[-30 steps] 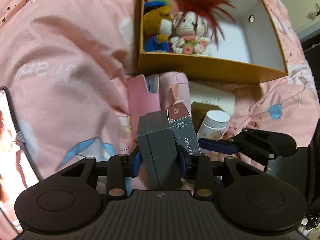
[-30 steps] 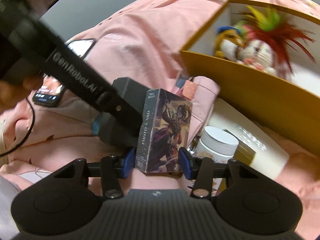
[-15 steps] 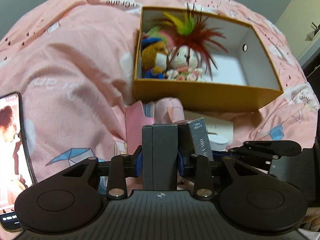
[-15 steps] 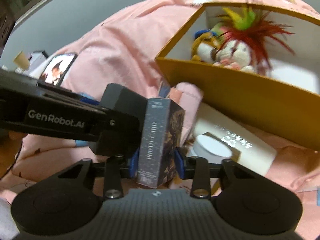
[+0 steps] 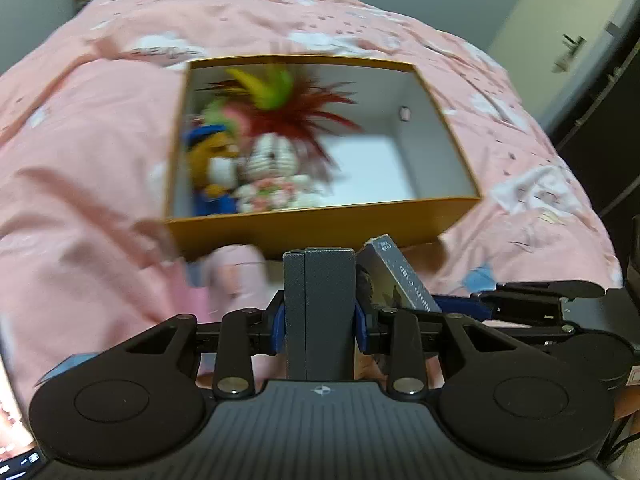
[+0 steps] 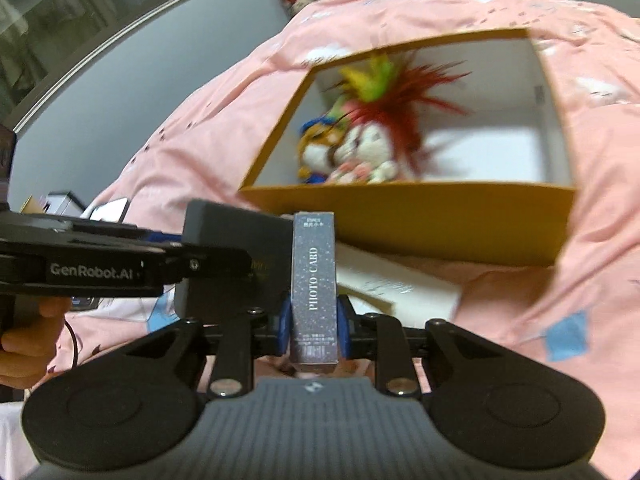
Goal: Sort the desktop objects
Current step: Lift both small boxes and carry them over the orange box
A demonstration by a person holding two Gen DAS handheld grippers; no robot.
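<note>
While a pink quilt fills both frames, the yellow box sits upper centre, toys inside. At bottom centre the left gripper pinches a grey case; the right gripper, jaws closing, clamps a card pack. Side by side, the loads risk colliding at the rim.

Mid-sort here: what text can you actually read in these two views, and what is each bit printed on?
"PHOTO·CARD": down the narrow side of the card box in the right gripper.
"GenRobot.AI": on the side of the left gripper.
Small print at the card box's top and bottom: too small to read.
Lettering on the pink blanket and white flat box: blurred, unreadable.
</note>
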